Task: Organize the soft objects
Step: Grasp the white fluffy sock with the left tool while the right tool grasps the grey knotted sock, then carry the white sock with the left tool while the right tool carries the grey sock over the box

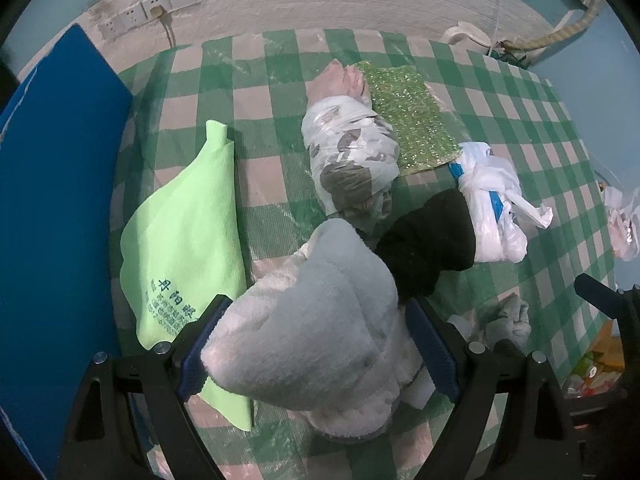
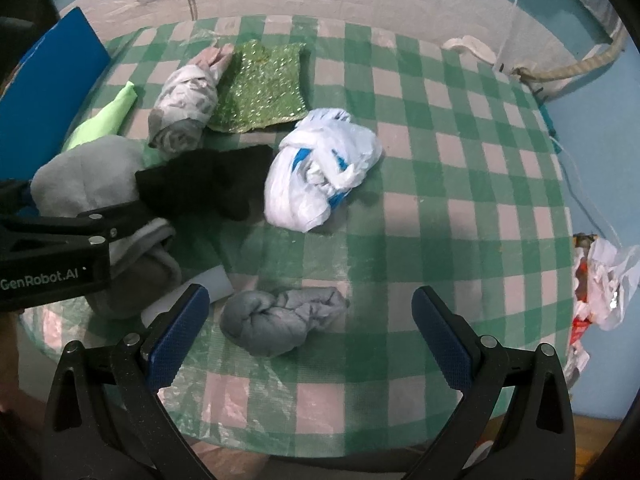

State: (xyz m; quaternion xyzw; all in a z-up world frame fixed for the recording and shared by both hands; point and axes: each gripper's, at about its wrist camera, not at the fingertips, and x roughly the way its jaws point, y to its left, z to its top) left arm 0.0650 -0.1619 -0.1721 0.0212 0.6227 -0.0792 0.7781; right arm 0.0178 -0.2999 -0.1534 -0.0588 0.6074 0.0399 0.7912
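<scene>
My left gripper (image 1: 316, 344) is shut on a fluffy grey-white towel (image 1: 304, 328), held over the table's near left; it also shows in the right wrist view (image 2: 84, 176). A black cloth (image 1: 428, 236) lies just beyond it. A light green cloth (image 1: 188, 240) lies to its left. A rolled patterned bag (image 1: 352, 164), a sparkly green cloth (image 1: 404, 116) and a white-blue plastic bag (image 2: 320, 168) lie further back. My right gripper (image 2: 310, 332) is open, with a knotted grey cloth (image 2: 280, 320) on the table between its fingers.
The round table wears a green-and-pink checked cover (image 2: 460, 184). A blue board (image 1: 52, 200) stands at the left edge. A wall with sockets (image 1: 148, 12) is behind. A crumpled bag (image 2: 600, 280) hangs at the right edge.
</scene>
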